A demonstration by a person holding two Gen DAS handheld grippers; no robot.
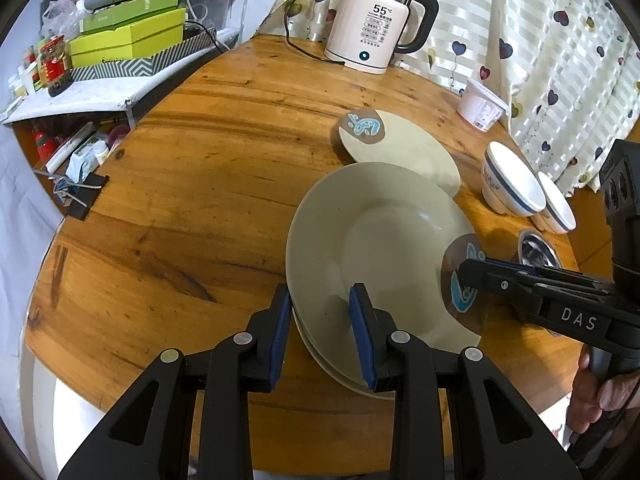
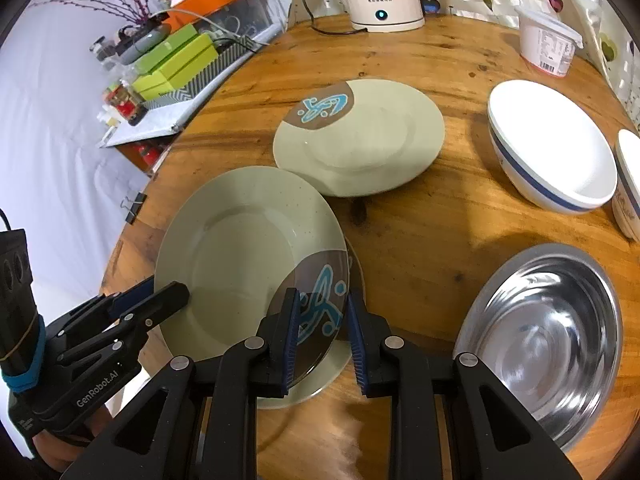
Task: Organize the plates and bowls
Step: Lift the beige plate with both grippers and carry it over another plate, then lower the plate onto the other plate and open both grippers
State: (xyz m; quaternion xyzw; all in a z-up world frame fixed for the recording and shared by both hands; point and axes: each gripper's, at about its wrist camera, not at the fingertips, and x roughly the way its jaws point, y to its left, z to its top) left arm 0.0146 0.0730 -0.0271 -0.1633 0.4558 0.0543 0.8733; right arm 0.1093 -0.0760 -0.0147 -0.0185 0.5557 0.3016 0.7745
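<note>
Pale green ceramic forms the upper plate, which both grippers hold by opposite edges above the wooden table. Its brown patch with blue motif faces the right gripper.

Left gripper: the blue-padded fingers straddle the plain rim of the upper plate, one above and one below, and grip it. In the right wrist view this gripper enters from the lower left, with its top finger lying on the plate's inner surface.

Right gripper: the jaws stand narrow and clamp the rim at the brown patch.

Lower plate: it lies directly beneath the held plate, and only its near edge shows. Whether the two plates touch cannot be determined.

Third plate: it rests flat on the table just beyond the held plate, of the same pattern, with its patch turned toward the kettle.

Bowls:
- Steel bowl: on the table, near the right gripper.
- White bowl with blue band: farther back.
- Second white bowl: just beside the first.

A white tub stands near the curtain.
</note>
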